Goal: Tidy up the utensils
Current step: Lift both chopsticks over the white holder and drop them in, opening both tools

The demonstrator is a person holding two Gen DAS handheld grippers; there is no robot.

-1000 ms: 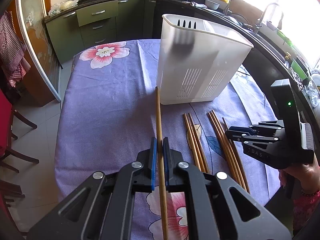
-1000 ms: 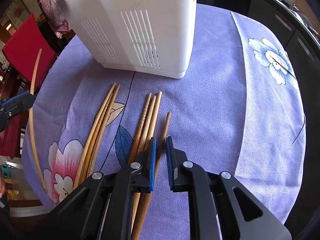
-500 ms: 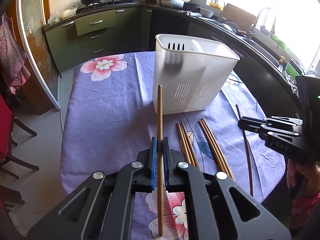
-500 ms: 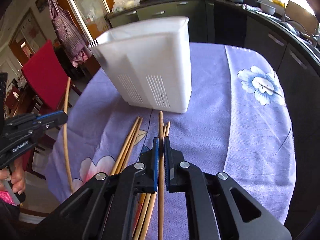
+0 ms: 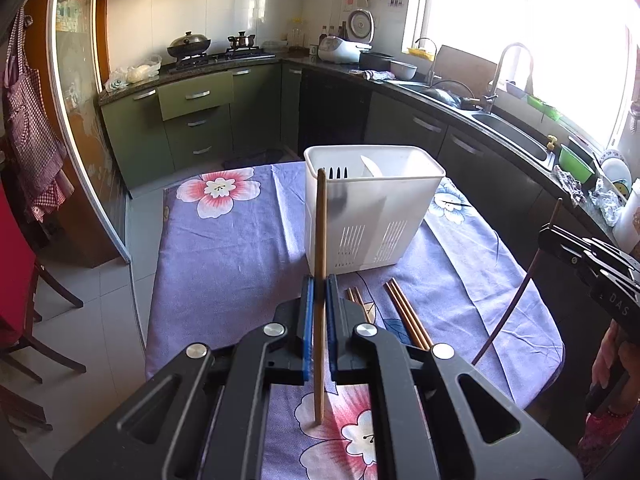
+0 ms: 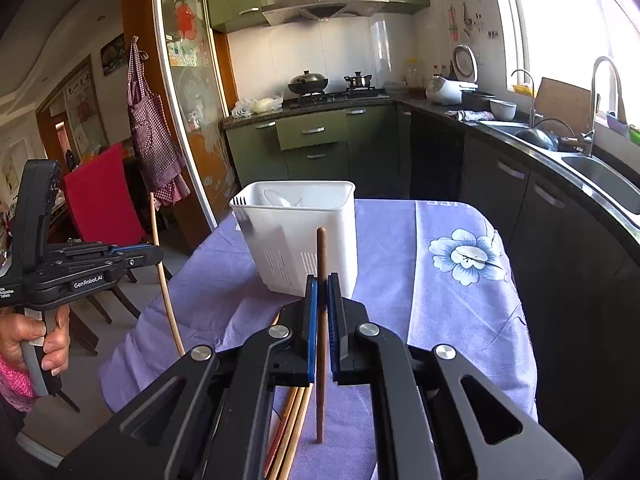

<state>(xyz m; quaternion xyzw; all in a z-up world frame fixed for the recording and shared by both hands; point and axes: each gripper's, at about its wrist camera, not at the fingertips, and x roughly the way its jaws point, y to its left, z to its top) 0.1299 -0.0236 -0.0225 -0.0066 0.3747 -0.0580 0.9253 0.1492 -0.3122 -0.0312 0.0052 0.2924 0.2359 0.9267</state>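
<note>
My left gripper (image 5: 319,280) is shut on a light wooden chopstick (image 5: 320,240), held nearly upright above the purple floral tablecloth (image 5: 224,264). My right gripper (image 6: 321,280) is shut on a dark brown chopstick (image 6: 321,256), also nearly upright. The white slotted utensil holder (image 5: 372,208) stands mid-table beyond both grippers, with a fork and a white utensil inside. Several chopsticks (image 5: 404,312) lie on the cloth in front of the holder; they also show in the right wrist view (image 6: 292,424). The right gripper shows at the left wrist view's right edge (image 5: 592,264), the left one at the right wrist view's left edge (image 6: 132,256).
A red chair (image 6: 100,196) stands left of the table. Dark kitchen cabinets, a counter and a sink (image 5: 508,132) run along the right side. A glass sliding door frame (image 5: 80,152) stands to the left.
Both grippers have risen and tilted up, lifting their chopsticks off the cloth to near vertical. The right gripper closed on the dark chopstick a second ago.
</note>
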